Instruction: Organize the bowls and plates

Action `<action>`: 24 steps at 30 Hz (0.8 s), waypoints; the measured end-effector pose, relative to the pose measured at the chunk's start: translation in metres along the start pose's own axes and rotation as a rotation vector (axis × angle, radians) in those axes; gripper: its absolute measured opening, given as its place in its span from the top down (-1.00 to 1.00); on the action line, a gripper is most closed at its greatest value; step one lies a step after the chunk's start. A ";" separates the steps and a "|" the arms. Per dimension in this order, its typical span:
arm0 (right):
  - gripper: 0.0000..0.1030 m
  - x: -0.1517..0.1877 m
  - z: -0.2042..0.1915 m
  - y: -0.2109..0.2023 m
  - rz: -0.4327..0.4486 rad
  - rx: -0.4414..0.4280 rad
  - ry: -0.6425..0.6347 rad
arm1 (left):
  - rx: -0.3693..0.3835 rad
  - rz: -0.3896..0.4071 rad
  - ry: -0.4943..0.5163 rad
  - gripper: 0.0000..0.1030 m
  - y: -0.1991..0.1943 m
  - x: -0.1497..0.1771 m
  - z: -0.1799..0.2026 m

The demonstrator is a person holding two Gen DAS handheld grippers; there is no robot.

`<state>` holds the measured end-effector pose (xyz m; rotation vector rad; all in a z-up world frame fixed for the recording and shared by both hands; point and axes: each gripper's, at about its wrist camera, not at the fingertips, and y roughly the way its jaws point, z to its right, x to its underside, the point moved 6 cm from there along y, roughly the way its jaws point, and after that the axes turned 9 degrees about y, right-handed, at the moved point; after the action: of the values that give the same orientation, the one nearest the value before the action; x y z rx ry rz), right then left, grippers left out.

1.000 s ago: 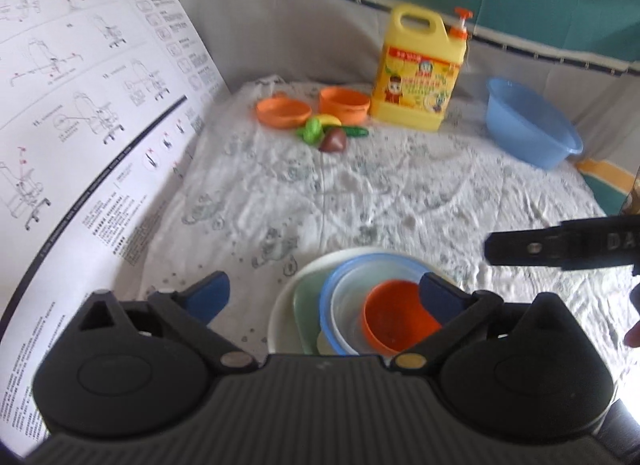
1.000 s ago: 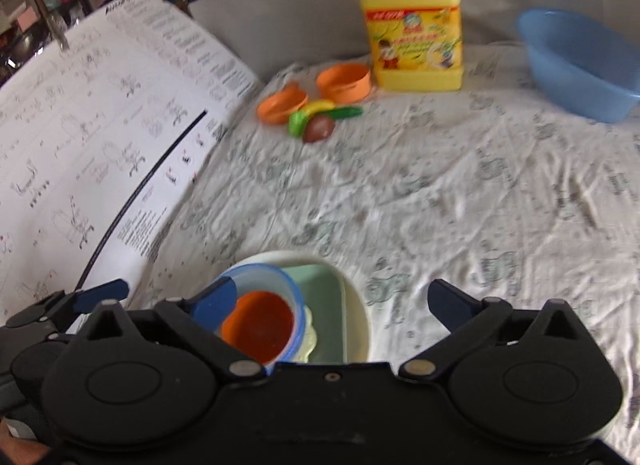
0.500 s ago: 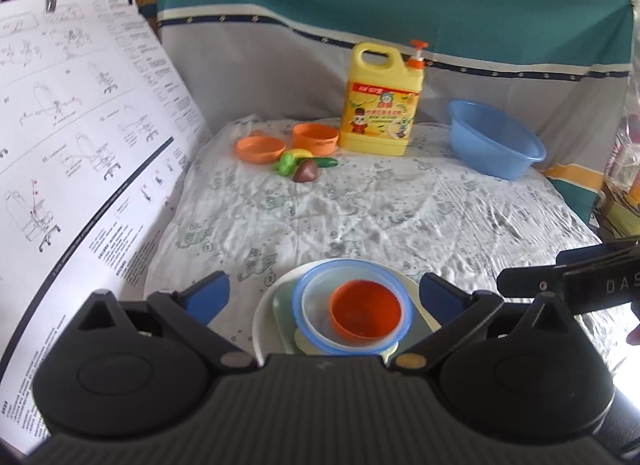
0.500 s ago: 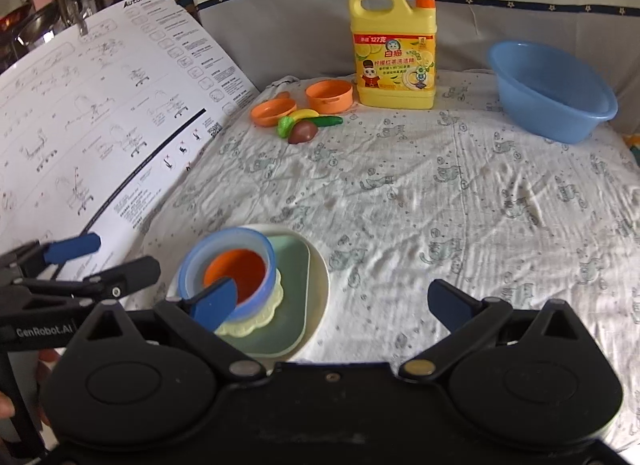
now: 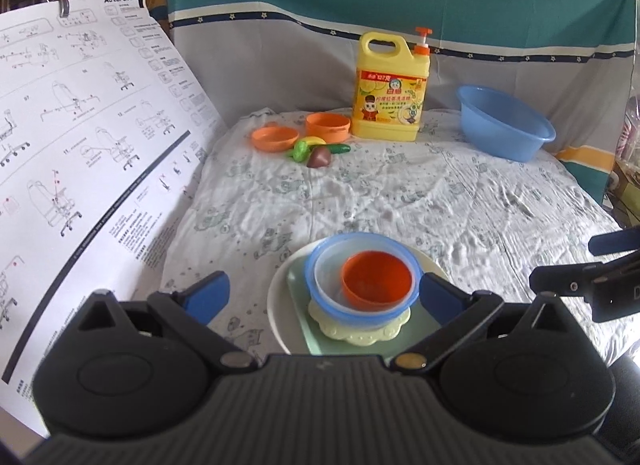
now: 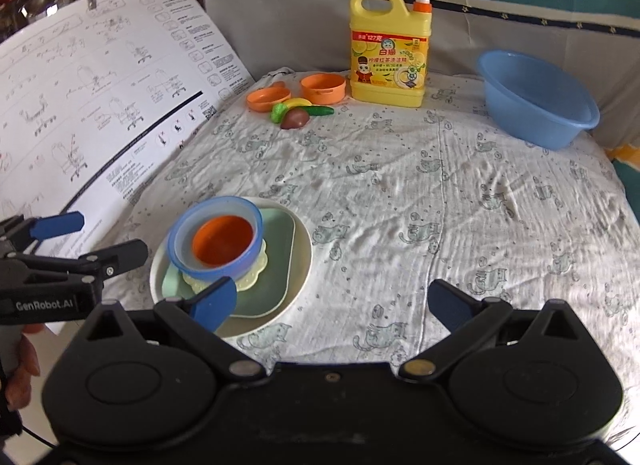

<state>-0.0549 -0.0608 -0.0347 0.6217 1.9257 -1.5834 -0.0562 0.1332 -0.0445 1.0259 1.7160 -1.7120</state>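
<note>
Left wrist view: the left tongs (image 5: 324, 297) stand wide open with nothing between the blue pads, and the nested stack sits just ahead of them, leaning toward the right-hand pad. That stack is an orange bowl (image 5: 376, 277) inside a blue-rimmed bowl (image 5: 320, 269), on a scalloped yellow dish (image 5: 360, 331), on a green square plate (image 5: 298, 305), all resting on a cream round plate (image 5: 278, 301) that lies on the cloth-covered tabletop (image 5: 440, 193).

From the right wrist view, the right tongs (image 6: 332, 305) are just as wide open and empty, and the same stack lies forward and off to their left, with only the left pad overlapping the plates in the frame. Whether that pad touches the plate rim or merely hangs above it I cannot tell from this angle.

So the stack is round, without a long axis to align with, and it looks nearer the left tongs, which face it almost squarely. The stack looks finished; a small orange dish (image 6: 268, 99) and an orange cup (image 6: 322, 87) sit far ahead beside the detergent jug (image 6: 390, 49), well apart from both tongs, and a long forward reach would be needed for those.
</note>
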 end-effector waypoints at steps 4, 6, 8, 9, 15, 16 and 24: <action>-1.00 0.007 -0.003 -0.002 0.019 0.030 -0.065 | -0.018 -0.014 0.004 -1.00 0.002 0.011 -0.001; -1.00 0.011 -0.003 -0.001 0.017 0.039 -0.085 | -0.023 -0.025 -0.003 -1.00 0.004 0.016 -0.003; -1.00 0.014 -0.004 0.001 0.010 0.041 -0.095 | -0.029 -0.037 -0.011 -1.00 0.006 0.022 -0.006; -1.00 0.016 -0.004 0.002 0.005 0.041 -0.099 | -0.034 -0.042 -0.013 -1.00 0.007 0.024 -0.007; -1.00 0.022 -0.007 0.006 0.008 0.037 -0.130 | -0.035 -0.072 -0.013 -1.00 0.015 0.033 -0.007; -1.00 0.022 -0.008 0.006 0.011 0.037 -0.137 | -0.033 -0.077 -0.013 -1.00 0.017 0.035 -0.006; -1.00 0.022 -0.005 0.012 0.017 0.047 -0.164 | -0.027 -0.110 -0.003 -1.00 0.026 0.042 -0.004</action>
<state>-0.0637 -0.0540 -0.0582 0.5090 1.7641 -1.6207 -0.0594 0.1414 -0.0932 0.9315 1.8189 -1.7519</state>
